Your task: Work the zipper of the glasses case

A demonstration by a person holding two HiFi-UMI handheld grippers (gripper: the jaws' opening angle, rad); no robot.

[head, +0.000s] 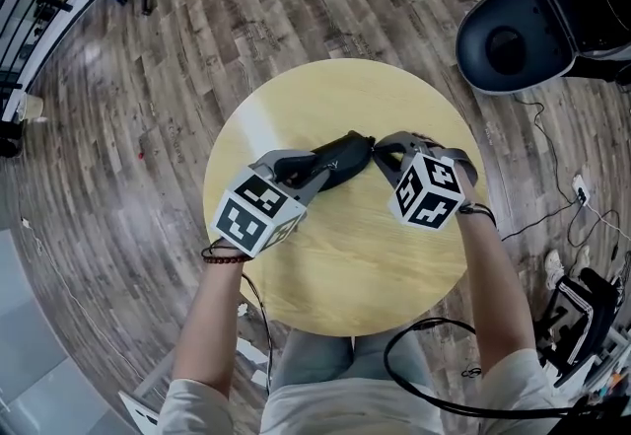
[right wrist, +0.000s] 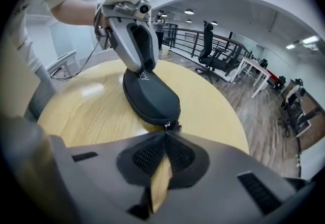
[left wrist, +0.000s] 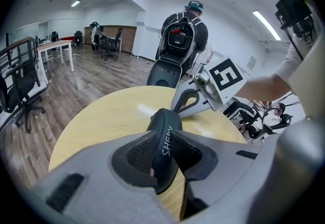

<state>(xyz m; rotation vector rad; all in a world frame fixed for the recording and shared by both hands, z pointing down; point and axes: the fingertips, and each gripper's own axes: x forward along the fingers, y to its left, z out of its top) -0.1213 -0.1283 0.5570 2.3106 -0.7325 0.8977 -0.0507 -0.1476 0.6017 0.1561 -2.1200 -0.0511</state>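
Note:
A black zippered glasses case [head: 340,159] lies on its side on the round yellow table [head: 335,255]. My left gripper [head: 315,172] is shut on the case's near end. In the left gripper view its pads clamp the printed case [left wrist: 163,134] from both sides. My right gripper [head: 379,155] meets the case's other end. In the right gripper view the case [right wrist: 151,95] lies just ahead, and the fingertips of the right gripper [right wrist: 166,131] are pinched together on the small metal zipper pull [right wrist: 166,126]. The zipper looks closed around the visible edge.
The table stands on a wood floor. A dark round machine [head: 513,38] sits to the back right, and cables [head: 552,216] trail on the floor at the right. A person with a backpack [left wrist: 182,35] stands beyond the table. Office chairs and desks stand farther off.

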